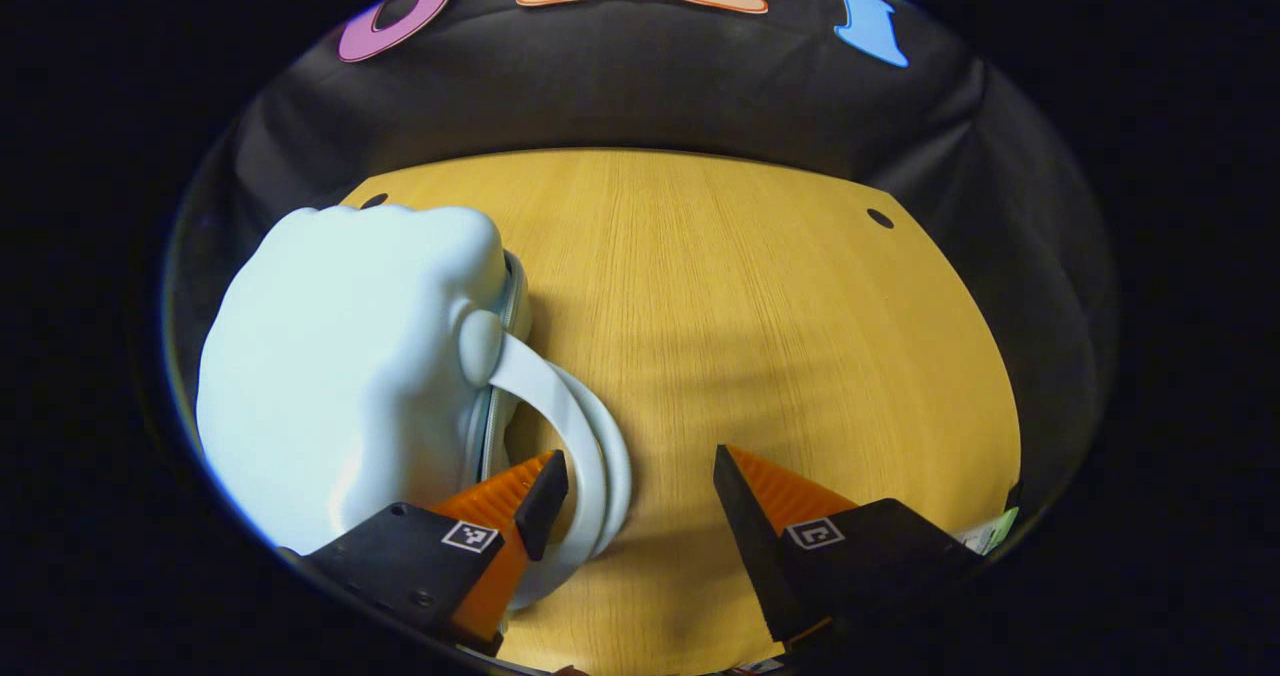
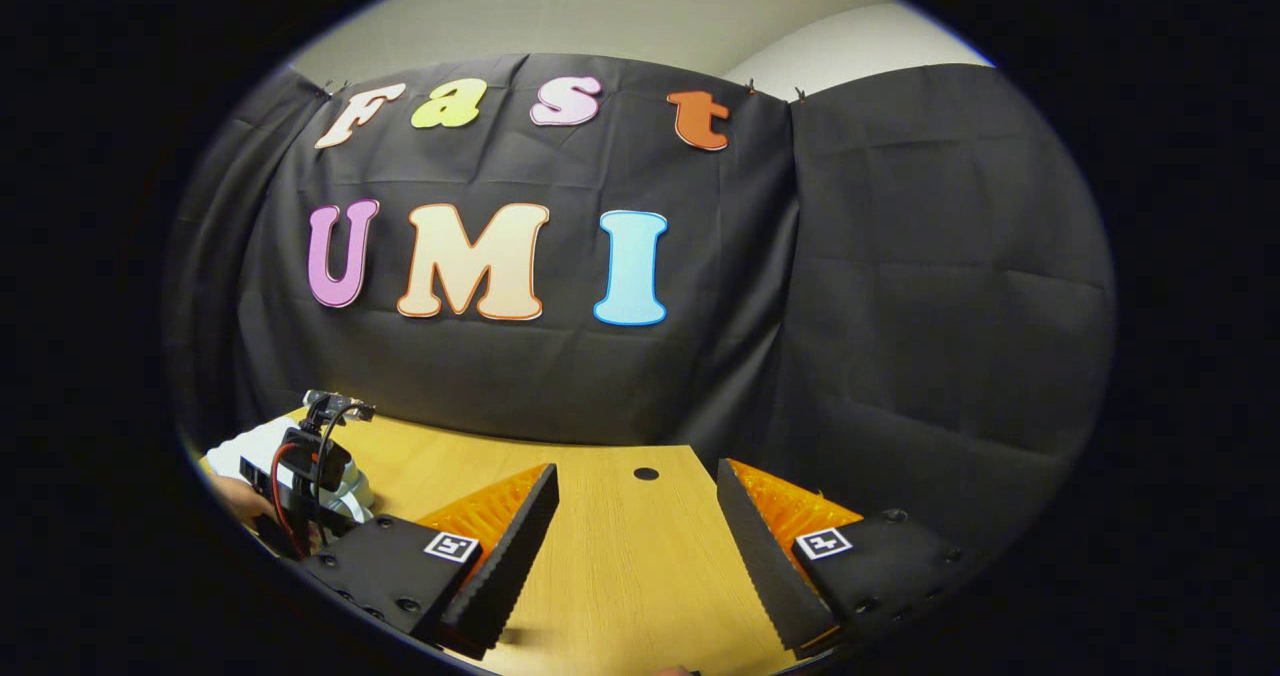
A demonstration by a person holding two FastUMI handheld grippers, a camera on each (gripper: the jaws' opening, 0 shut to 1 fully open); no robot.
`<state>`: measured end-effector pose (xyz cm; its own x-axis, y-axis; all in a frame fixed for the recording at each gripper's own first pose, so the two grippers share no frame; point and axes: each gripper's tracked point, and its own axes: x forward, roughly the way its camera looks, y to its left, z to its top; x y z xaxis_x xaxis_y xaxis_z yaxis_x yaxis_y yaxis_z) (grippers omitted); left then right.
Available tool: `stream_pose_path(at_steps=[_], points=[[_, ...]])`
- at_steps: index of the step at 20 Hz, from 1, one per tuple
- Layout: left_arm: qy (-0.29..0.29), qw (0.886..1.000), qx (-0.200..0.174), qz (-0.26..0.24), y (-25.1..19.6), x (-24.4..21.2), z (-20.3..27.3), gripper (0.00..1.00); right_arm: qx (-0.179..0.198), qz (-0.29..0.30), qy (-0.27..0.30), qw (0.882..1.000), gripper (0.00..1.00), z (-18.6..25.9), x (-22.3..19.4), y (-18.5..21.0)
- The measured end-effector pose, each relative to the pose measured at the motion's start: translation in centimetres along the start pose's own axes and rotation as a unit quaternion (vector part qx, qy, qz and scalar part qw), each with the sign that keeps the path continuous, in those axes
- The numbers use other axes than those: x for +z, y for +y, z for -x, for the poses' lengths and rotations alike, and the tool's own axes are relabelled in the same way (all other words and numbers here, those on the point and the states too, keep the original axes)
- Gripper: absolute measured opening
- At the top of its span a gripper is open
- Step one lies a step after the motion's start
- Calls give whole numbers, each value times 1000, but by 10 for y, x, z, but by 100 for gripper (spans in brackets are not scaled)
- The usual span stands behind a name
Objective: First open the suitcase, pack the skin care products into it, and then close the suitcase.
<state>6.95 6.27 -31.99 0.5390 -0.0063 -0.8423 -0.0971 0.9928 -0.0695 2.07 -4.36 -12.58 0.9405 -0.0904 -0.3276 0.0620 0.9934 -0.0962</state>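
Both grippers are seen with fingers spread wide, and nothing is clamped between them. At the bottom of the left gripper view, the left gripper [image 1: 640, 491] is held open over the table [image 1: 760, 316], a broad slab of pale wood with fine straight grain and small dark round holes near its far corners. At the left of that frame the suitcase [image 1: 340, 376] is seen: a smooth, glossy, pale blue-white shell with rounded, lumpy contours and a grey zip line along its right edge. From a rounded knob on that edge a handle [image 1: 575, 426] curves out in a flat, smooth loop of two bands toward the lower centre of the frame. The gripper's left finger [image 1: 540, 501] lies against the inner side of this loop; the other finger stands apart over bare wood.

At the bottom of the right gripper view, the right gripper [image 2: 635, 516] is held open above the same wood surface, its fingers showing ribbed, saw-toothed inner faces. At the lower left of that frame, the left gripper's body, with cables and a mounted camera, is seen beside a pale sliver of the suitcase.
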Motion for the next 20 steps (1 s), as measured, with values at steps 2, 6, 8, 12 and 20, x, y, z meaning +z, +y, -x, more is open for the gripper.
stream_pose_path(at_steps=[2,6,8,12,20], points=[[6,1000,11,-2,5,-1,2,77,-1,-2,4,1000,99,0,-2,-3],[8,1000,27,9,19,-2,2,20,-5,-4,6,1000,99,1,-7,-10],[13,999,29,10,19,-2,2,8,-4,-3,8,1000,99,2,-10,-11],[24,999,32,-18,18,-1,4,5,-3,2,-2,1000,99,6,-4,-13],[20,999,19,-39,10,8,30,0,9,-14,-13,1000,99,11,-3,-5]])
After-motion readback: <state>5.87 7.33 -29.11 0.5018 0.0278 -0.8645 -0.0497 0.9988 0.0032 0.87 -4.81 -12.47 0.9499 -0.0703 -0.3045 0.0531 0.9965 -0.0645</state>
